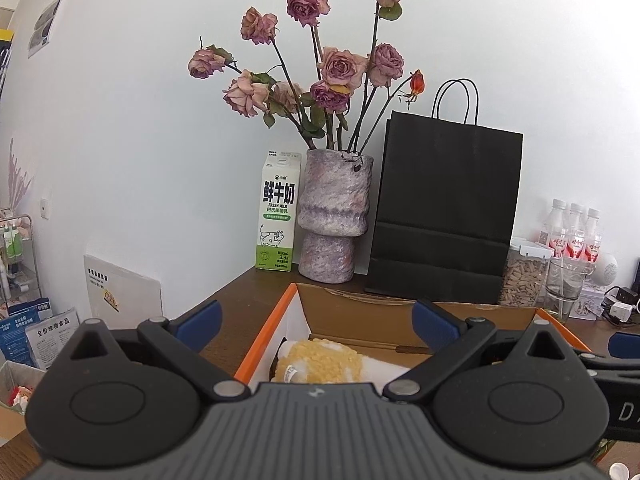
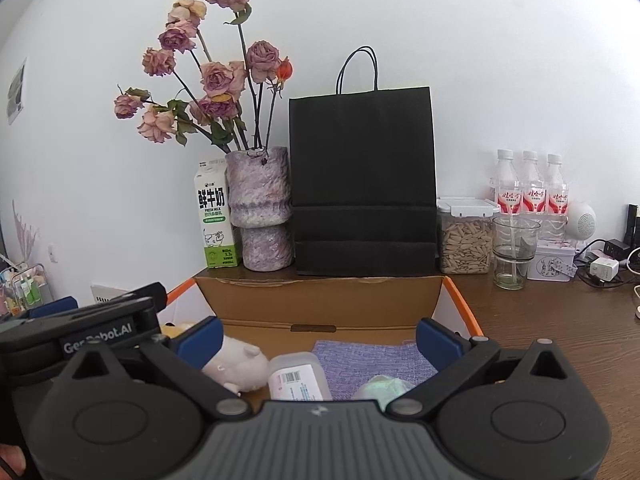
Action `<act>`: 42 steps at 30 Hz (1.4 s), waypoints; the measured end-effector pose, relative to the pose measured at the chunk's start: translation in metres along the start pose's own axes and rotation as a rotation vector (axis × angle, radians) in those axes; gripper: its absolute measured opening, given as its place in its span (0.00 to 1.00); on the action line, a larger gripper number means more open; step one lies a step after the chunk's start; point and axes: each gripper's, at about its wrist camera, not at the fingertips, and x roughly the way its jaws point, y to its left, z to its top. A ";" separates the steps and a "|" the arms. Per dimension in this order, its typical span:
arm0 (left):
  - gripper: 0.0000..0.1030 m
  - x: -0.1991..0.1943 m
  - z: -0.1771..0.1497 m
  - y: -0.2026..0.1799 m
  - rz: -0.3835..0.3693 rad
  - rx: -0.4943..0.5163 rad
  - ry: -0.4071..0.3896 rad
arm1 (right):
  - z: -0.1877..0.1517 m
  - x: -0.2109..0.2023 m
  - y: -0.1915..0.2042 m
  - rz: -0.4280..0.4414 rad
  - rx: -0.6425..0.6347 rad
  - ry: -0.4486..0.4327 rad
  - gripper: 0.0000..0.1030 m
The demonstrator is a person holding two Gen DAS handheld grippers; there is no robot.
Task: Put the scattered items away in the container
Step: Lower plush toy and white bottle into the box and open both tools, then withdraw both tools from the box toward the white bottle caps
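Observation:
An open cardboard box (image 2: 320, 304) with orange edges stands on the brown table; it also shows in the left wrist view (image 1: 360, 312). Inside lie a yellow-and-white fluffy toy (image 1: 320, 364), a white plush (image 2: 236, 364), a clear plastic case with a barcode label (image 2: 298, 376), a purple cloth (image 2: 372, 360) and a pale green item (image 2: 380, 390). My left gripper (image 1: 316, 324) is open and empty above the box's left part. My right gripper (image 2: 320, 338) is open and empty above the box's middle. The left gripper's body (image 2: 80, 328) shows at the left of the right wrist view.
Against the wall stand a milk carton (image 2: 214, 216), a vase of dried roses (image 2: 262, 212), a black paper bag (image 2: 364, 184), a jar of seeds (image 2: 466, 240), a glass (image 2: 514, 252), three water bottles (image 2: 530, 188), a tin (image 2: 554, 260) and chargers with cables (image 2: 604, 266).

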 end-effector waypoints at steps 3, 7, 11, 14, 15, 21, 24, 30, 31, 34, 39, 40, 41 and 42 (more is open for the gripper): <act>1.00 -0.006 -0.003 0.001 -0.011 0.009 -0.004 | -0.003 -0.008 -0.001 -0.019 -0.018 -0.017 1.00; 1.00 -0.017 -0.008 0.002 -0.029 0.031 -0.025 | -0.006 -0.022 -0.006 -0.019 -0.018 -0.054 1.00; 1.00 -0.029 -0.013 0.005 -0.038 0.059 -0.061 | -0.013 -0.035 -0.013 -0.030 -0.020 -0.076 1.00; 1.00 -0.037 -0.018 0.009 -0.040 0.073 -0.077 | -0.023 -0.044 -0.019 -0.048 -0.029 -0.082 1.00; 1.00 -0.040 -0.019 0.011 -0.039 0.075 -0.081 | -0.025 -0.047 -0.021 -0.052 -0.032 -0.084 1.00; 1.00 -0.054 -0.026 0.021 -0.025 0.088 -0.095 | -0.040 -0.067 -0.028 -0.082 -0.058 -0.112 1.00; 1.00 -0.058 -0.031 0.025 -0.016 0.099 -0.082 | -0.047 -0.073 -0.032 -0.103 -0.065 -0.108 1.00; 1.00 -0.069 -0.041 0.037 0.004 0.115 -0.066 | -0.058 -0.083 -0.040 -0.125 -0.063 -0.093 1.00; 1.00 -0.071 -0.042 0.039 0.007 0.114 -0.063 | -0.059 -0.084 -0.042 -0.127 -0.060 -0.090 1.00; 1.00 -0.075 -0.045 0.046 0.019 0.110 -0.046 | -0.063 -0.087 -0.045 -0.131 -0.054 -0.079 1.00; 1.00 -0.081 -0.049 0.055 0.030 0.092 -0.019 | -0.069 -0.093 -0.046 -0.140 -0.066 -0.068 1.00; 1.00 -0.082 -0.050 0.057 0.032 0.086 -0.015 | -0.070 -0.095 -0.047 -0.142 -0.068 -0.065 1.00; 1.00 -0.083 -0.050 0.059 0.032 0.080 -0.009 | -0.072 -0.096 -0.047 -0.143 -0.069 -0.061 1.00; 1.00 -0.084 -0.050 0.062 0.028 0.069 -0.002 | -0.073 -0.097 -0.048 -0.146 -0.071 -0.053 1.00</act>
